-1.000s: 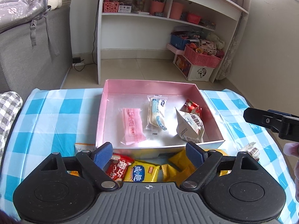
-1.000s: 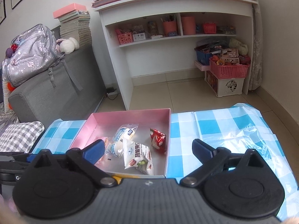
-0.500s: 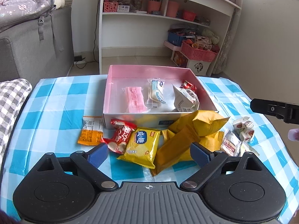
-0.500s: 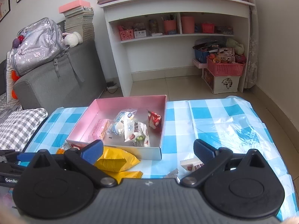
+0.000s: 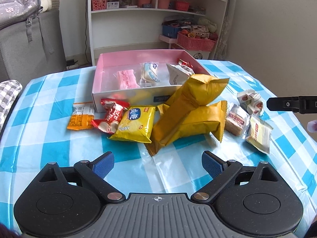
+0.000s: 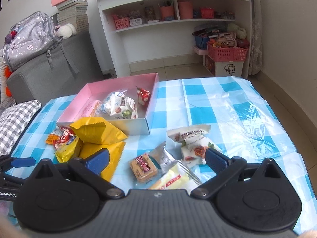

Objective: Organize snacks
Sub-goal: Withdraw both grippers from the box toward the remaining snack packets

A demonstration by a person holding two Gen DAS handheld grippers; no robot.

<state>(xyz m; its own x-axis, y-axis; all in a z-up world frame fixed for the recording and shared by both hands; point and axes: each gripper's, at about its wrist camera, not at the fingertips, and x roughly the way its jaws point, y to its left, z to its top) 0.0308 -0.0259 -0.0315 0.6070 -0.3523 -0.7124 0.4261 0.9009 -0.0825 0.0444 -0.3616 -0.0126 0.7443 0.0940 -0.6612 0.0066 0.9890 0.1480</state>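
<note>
A pink box [image 5: 99, 75] on the blue checked tablecloth holds a pink wafer pack [image 5: 126, 79], a white-blue pack [image 5: 149, 73] and a white triangular pack [image 5: 178, 75]. In front of it lie an orange packet [image 5: 81, 117], a red-white pack [image 5: 111, 116], a yellow biscuit pack [image 5: 136, 123] and two golden bags [image 5: 190, 99]. My left gripper [image 5: 158, 164] is open over bare cloth just short of them. My right gripper [image 6: 157, 158] is open above a cracker pack [image 6: 143, 167] and a pale yellow pack [image 6: 172, 180], with a white nut pack [image 6: 190, 138] just beyond.
A white bookshelf [image 6: 174, 21] stands behind the table, with a pink basket [image 6: 225, 53] on the floor at its right. A grey sofa [image 6: 49, 73] with a backpack is at the left. A checked cushion [image 6: 13, 123] touches the table's left edge.
Both grippers have drawn back and down from the box. The snacks lying in front of it have come into view. The left jaws stand slightly wider.
</note>
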